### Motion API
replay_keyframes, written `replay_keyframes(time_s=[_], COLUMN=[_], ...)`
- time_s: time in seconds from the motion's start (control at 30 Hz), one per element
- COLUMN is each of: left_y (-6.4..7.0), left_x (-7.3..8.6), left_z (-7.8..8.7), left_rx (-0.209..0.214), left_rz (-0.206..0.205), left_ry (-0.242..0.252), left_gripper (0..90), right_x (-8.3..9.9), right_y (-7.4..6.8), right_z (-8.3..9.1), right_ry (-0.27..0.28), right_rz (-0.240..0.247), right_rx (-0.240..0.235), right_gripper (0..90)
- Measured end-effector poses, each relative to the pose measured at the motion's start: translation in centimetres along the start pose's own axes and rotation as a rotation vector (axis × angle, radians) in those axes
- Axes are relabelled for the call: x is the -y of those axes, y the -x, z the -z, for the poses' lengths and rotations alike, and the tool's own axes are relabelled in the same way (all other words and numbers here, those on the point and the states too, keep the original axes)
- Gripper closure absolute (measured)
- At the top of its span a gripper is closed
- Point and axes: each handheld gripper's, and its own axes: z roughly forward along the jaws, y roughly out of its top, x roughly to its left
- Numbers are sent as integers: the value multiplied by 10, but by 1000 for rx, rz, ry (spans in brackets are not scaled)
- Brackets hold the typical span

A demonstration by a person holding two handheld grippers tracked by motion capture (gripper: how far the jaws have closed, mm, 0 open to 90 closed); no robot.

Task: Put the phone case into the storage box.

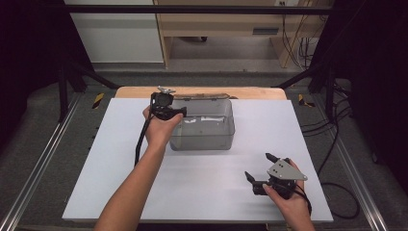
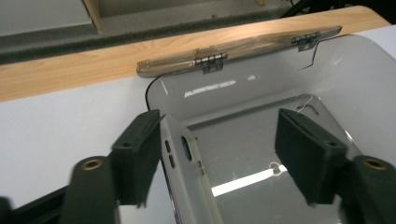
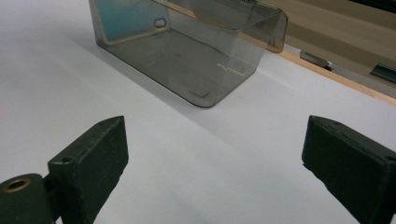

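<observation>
white table top (image 1: 202,178) w/ a wood strip along its far edge, dark floor and cables around; a clear smoky plastic box (image 1: 204,132) sits on it, lid swung back.

the left gripper (image 1: 166,109) is at the box's left wall, near the far-left corner. in the left gripper view its jaws stand apart and straddle that wall (image 2: 184,158), one jaw outside over the table, the other inside over the box floor; not closed on it, contact w/ the wall hard to tell. the hinged lid (image 2: 238,51) lies behind the box on the wood strip (image 2: 70,70). the right gripper (image 1: 260,171) is well apart from the box, nearer the person and to its right, low over bare table, jaws wide apart, holding nothing. box inside looks empty.
</observation>
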Motion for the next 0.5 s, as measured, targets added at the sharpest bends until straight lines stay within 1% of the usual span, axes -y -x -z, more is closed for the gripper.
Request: replay_keyframes(time_s=[0.07,0.13,0.17,0.2,0.27,0.33,0.5], left_y=[1,2,2,2,2,2,4], left_x=[0,-1,-1,-1,0,2,9], left_z=[1,2,3,4,5,7,12], left_rx=[-2,-5,2,11,19,41,47], left_rz=[-10,1,7,12,17,23,18], left_ry=[23,50,58,64,91,111,151], left_gripper=[225,129,87,70,58,51,51], right_x=[0,0,0,0,0,0,1], right_y=[0,0,0,0,0,1,2], right_z=[1,1,1,1,1,2,6], right_ry=[2,3,3,2,5,4,9], right_rz=[2,3,3,2,2,5,5], right_rx=[0,-1,-1,-1,0,-1,10], right_gripper=[76,76,76,76,76,75,76])
